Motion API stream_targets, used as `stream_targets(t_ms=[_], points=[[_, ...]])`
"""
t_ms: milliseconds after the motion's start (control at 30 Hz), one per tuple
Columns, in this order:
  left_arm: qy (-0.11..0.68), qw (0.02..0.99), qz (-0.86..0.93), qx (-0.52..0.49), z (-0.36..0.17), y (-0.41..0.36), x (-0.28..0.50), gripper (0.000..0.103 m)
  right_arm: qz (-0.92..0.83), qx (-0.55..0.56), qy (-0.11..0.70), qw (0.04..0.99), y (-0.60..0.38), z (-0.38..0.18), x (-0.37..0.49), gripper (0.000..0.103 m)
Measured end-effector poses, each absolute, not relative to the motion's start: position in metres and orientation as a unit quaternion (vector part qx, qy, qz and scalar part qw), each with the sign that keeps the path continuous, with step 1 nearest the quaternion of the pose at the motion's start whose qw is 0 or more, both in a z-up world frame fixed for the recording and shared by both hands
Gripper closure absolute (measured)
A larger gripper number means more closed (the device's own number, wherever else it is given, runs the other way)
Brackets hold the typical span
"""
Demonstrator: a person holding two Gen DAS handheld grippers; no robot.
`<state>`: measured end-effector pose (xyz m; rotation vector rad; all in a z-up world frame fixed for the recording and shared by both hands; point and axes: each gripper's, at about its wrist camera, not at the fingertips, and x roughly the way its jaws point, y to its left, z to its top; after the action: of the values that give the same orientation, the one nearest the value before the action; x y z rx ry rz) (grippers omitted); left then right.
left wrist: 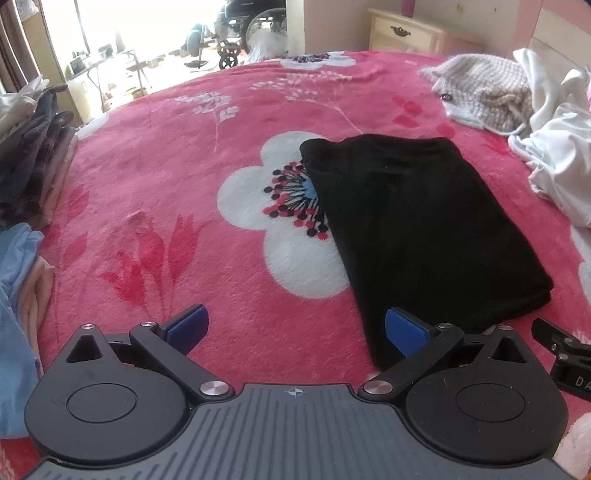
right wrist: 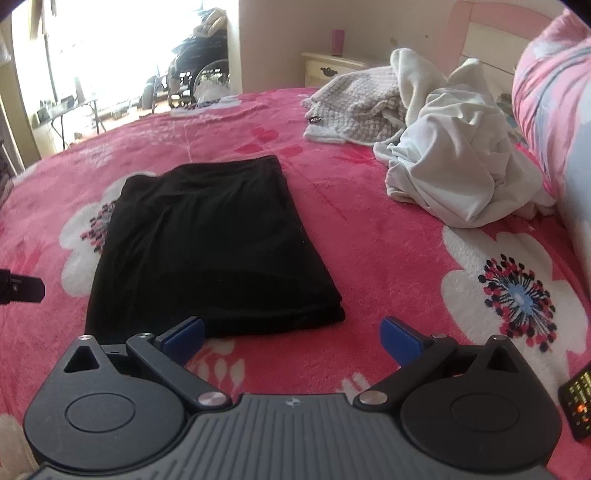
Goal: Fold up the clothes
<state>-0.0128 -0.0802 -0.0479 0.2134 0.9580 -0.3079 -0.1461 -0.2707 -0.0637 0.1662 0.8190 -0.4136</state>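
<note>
Light source: daylight from the window (left wrist: 122,33), upper left of both frames.
Glare: window area blown out white.
Shadows: soft, faint.
Dark detail: black garment (right wrist: 207,240) shows almost no folds.
Distortion: fisheye bending at edges; dark corners.
Focus: slightly soft overall.
</note>
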Motion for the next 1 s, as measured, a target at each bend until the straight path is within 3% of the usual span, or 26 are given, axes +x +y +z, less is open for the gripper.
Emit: stream_targets(t_ms=[1000], points=[[0.479, 0.860, -0.135, 0.110, -0.0570, -0.0763, -0.0120, 0.000, -0.191, 0.064, 0.416, 0.887, -0.2645, -0.0700, -0.1422, 0.000]])
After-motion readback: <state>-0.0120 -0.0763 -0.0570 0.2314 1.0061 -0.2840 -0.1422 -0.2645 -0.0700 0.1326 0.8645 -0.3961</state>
